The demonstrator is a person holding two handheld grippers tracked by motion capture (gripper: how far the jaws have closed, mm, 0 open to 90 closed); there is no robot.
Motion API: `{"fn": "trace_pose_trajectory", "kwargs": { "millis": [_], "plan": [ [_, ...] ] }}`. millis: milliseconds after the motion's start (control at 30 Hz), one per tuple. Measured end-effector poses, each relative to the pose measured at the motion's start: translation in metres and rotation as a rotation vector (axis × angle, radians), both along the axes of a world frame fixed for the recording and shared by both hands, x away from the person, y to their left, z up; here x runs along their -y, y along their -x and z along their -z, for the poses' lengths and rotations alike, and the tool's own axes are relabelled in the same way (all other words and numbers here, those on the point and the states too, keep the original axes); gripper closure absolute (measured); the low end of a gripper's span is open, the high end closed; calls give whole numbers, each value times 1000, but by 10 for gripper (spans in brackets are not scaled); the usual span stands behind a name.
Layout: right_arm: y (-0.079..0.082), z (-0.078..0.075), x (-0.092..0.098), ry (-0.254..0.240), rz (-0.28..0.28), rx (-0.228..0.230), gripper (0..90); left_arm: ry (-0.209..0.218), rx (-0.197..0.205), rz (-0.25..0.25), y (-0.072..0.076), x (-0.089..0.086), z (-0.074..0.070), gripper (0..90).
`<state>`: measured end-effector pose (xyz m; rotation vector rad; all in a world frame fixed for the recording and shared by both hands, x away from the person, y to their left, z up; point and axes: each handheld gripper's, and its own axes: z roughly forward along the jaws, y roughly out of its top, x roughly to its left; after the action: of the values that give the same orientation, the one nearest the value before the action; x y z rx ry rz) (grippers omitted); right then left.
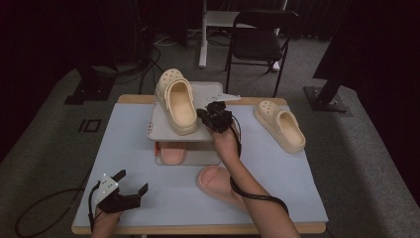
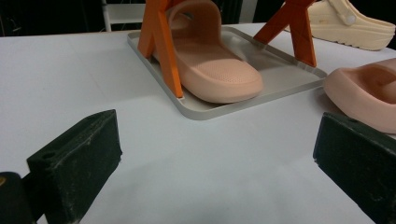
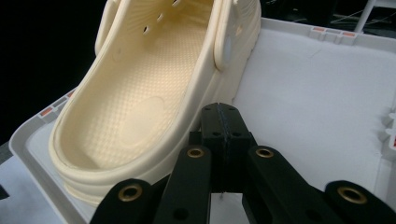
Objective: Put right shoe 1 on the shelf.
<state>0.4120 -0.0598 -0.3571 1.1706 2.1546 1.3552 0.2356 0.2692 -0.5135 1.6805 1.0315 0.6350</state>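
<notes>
On the upper shelf (image 1: 210,94) of the grey two-tier rack, I log one cream clog (image 1: 177,101), toe pointing away from me, lying toward the shelf's left side. My right gripper (image 1: 204,114) sits just beside the clog's right flank near the heel; in the right gripper view its jaws are pressed flat together with nothing between them, next to the clog's wall (image 3: 140,107). Lower tray (image 2: 261,93): one pink slide (image 2: 210,65) between orange legs. Table (image 1: 124,158): second pink slide (image 1: 218,183) under my right forearm; second cream clog (image 1: 280,124) well apart at right. My left gripper (image 1: 132,181) rests near the front edge, jaws spread wide, empty.
</notes>
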Motion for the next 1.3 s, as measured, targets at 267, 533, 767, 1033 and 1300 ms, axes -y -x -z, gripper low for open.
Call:
{"fn": "trace_pose_trajectory", "kwargs": {
  "millis": [267,533,767,1033,1300],
  "plan": [
    [6,-1,-11,-16,-48,2,900,-4,3,1,0,1,-1,10],
    [7,-3,-25,-31,-84,9,900,1,2,1,0,0,-1,10],
    [7,-5,-30,-38,-87,6,900,-3,0,6,-1,1,0,10],
    [7,-6,-21,-42,-84,16,900,3,-2,4,-1,0,0,10],
    [15,-8,-6,-3,-110,49,900,-4,-4,7,-1,2,1,10]
  ]
}}
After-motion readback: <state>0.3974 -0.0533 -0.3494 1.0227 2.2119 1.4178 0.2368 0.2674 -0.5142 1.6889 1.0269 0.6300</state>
